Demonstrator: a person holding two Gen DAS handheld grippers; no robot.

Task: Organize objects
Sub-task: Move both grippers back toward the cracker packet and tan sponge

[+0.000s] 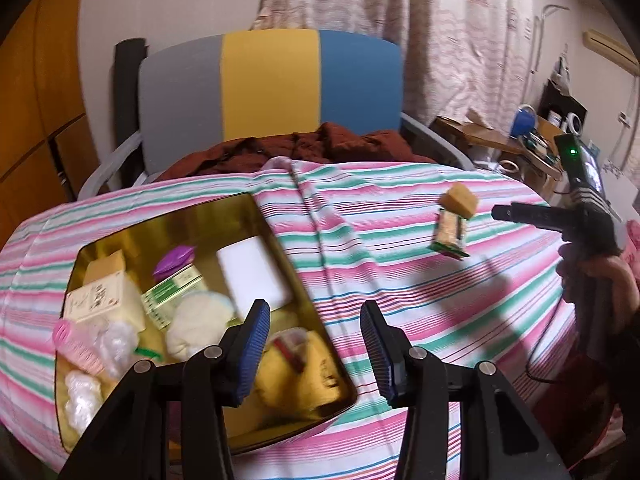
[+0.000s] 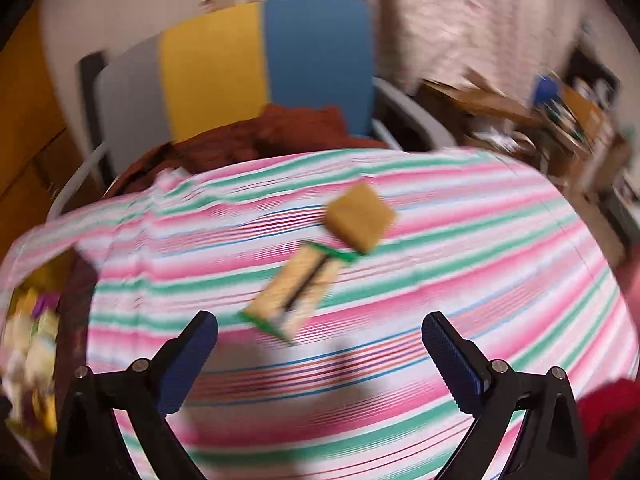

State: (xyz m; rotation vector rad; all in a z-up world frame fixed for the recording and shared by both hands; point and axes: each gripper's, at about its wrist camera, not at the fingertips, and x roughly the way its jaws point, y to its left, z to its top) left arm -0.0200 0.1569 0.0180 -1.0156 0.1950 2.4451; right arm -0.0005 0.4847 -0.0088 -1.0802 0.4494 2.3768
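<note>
Left wrist view: left gripper (image 1: 314, 344) is hovering over the near right edge of the gold tin (image 1: 280, 236); its blue pads (image 1: 256, 350) are standing spread, nothing between them; tin is sitting on the striped cloth (image 1: 400, 280), left of centre, and is holding a white block (image 1: 256, 276), a purple piece (image 1: 174, 260), a green-and-white pack (image 1: 172, 290), a cream puff (image 1: 196, 326), a pink roller (image 1: 76, 346) and a yellow lump (image 1: 300, 376); farther out on the cloth, to the right, a tan sponge (image 1: 460, 199) is lying touching the far end of a green-edged packet (image 1: 448, 236); right gripper (image 1: 516, 215) is coming in from the right edge, held in a hand (image 1: 600, 280), near those two items but apart from them; its finger state can't be read from this angle; a grey-yellow-blue chair (image 1: 272, 84) is standing behind the table with a brown garment (image 1: 320, 144) on the seat.

Right wrist view: frame is blurring; right gripper (image 2: 320, 364) is showing fingers (image 2: 452, 360) wide apart, empty; green-edged packet (image 2: 296, 292) is lying just ahead, between and beyond the tips, not touching; tan sponge (image 2: 360, 216) is sitting at its far end; tin contents are smearing at the left edge.
</note>
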